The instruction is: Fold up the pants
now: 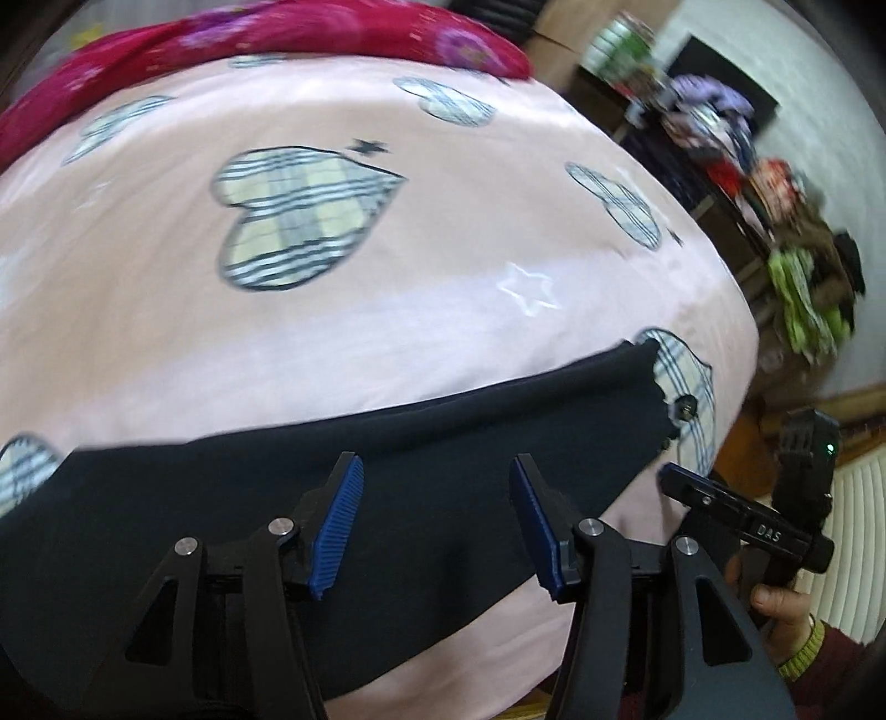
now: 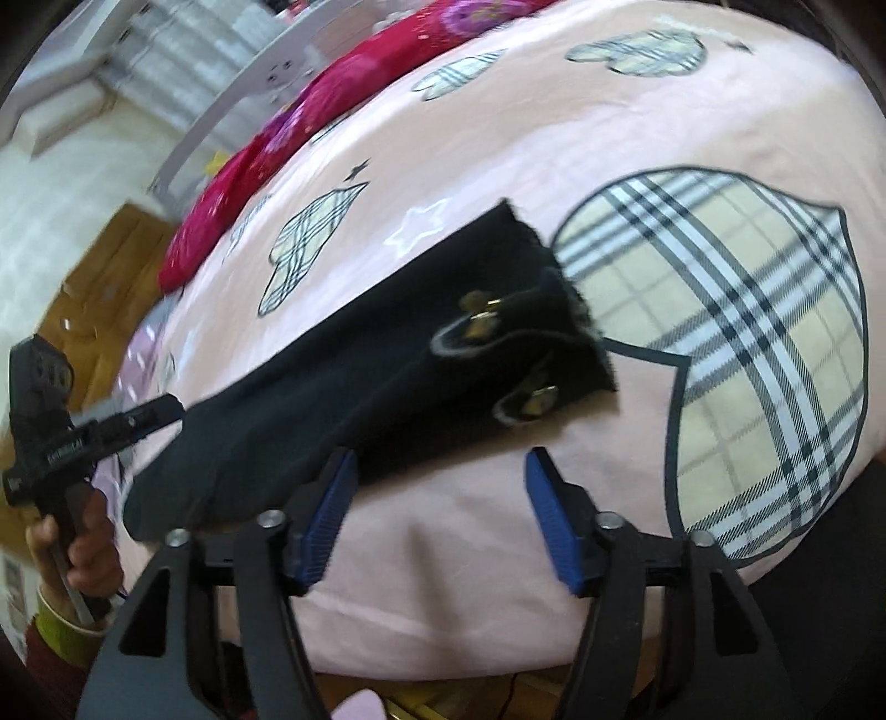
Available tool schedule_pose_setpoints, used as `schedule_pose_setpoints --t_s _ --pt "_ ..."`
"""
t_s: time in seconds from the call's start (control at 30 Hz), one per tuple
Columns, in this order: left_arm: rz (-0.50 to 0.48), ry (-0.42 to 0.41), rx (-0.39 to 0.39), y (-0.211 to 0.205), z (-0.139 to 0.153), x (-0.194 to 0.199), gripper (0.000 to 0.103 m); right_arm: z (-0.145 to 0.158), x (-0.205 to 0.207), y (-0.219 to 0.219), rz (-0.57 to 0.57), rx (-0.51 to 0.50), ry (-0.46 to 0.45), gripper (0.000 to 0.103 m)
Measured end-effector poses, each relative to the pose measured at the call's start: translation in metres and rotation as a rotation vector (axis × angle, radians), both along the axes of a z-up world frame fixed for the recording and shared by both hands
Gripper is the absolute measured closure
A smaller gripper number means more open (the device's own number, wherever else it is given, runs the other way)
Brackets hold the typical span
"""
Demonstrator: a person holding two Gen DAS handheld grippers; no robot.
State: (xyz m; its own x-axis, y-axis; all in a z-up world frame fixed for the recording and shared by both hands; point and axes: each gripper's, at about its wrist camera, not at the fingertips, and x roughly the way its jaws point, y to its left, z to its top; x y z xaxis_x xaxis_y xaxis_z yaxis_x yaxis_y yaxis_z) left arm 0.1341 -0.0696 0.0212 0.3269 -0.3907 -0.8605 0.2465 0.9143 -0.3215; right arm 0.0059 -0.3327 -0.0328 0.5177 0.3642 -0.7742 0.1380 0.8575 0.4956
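Dark navy pants (image 1: 277,509) lie flat as a long strip on a pink bedsheet (image 1: 387,310) printed with plaid hearts. In the right wrist view the pants (image 2: 387,376) end in a frayed hem with metal snaps. My left gripper (image 1: 437,471) hovers over the dark cloth, open, its blue pads (image 1: 338,526) apart with nothing between them. My right gripper (image 2: 440,465) is open too, above bare sheet just below the pants' lower edge. Each view shows the other gripper at its side: the right one (image 1: 736,515) and the left one (image 2: 83,432), each in a hand.
A magenta flowered blanket (image 1: 266,39) lies along the far side of the bed. A dark shelf piled with clothes (image 1: 775,221) stands to the right, and a radiator (image 1: 853,520) is below it. Brown floor (image 2: 111,277) shows beyond the bed's left edge.
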Motion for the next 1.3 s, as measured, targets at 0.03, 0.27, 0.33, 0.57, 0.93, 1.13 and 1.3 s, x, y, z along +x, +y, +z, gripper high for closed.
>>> schedule_pose_setpoints --t_s 0.03,0.27,0.33,0.57,0.93,1.13,1.3 --pt "-0.017 0.005 0.007 -0.007 -0.001 0.003 0.047 -0.002 0.001 -0.002 -0.013 0.014 0.004 0.033" --pt "-0.163 0.048 0.069 -0.063 -0.012 0.035 0.046 -0.019 0.004 -0.029 -0.142 0.255 0.009 0.027" --pt "-0.207 0.069 0.073 -0.080 -0.018 0.046 0.045 -0.021 0.008 -0.032 -0.157 0.308 -0.008 0.025" --pt "-0.336 0.153 0.105 -0.132 -0.046 0.074 0.045 -0.025 0.019 -0.038 -0.186 0.296 -0.054 0.077" --pt "-0.502 0.191 0.136 -0.207 -0.070 0.094 0.045 -0.045 -0.007 -0.059 -0.157 0.372 -0.066 0.091" --pt "-0.569 0.203 0.104 -0.237 -0.072 0.101 0.062 -0.047 -0.009 -0.059 -0.138 0.358 -0.080 0.091" --pt "-0.628 0.157 0.093 -0.240 -0.068 0.090 0.087 -0.046 -0.004 -0.057 -0.127 0.350 -0.087 0.091"
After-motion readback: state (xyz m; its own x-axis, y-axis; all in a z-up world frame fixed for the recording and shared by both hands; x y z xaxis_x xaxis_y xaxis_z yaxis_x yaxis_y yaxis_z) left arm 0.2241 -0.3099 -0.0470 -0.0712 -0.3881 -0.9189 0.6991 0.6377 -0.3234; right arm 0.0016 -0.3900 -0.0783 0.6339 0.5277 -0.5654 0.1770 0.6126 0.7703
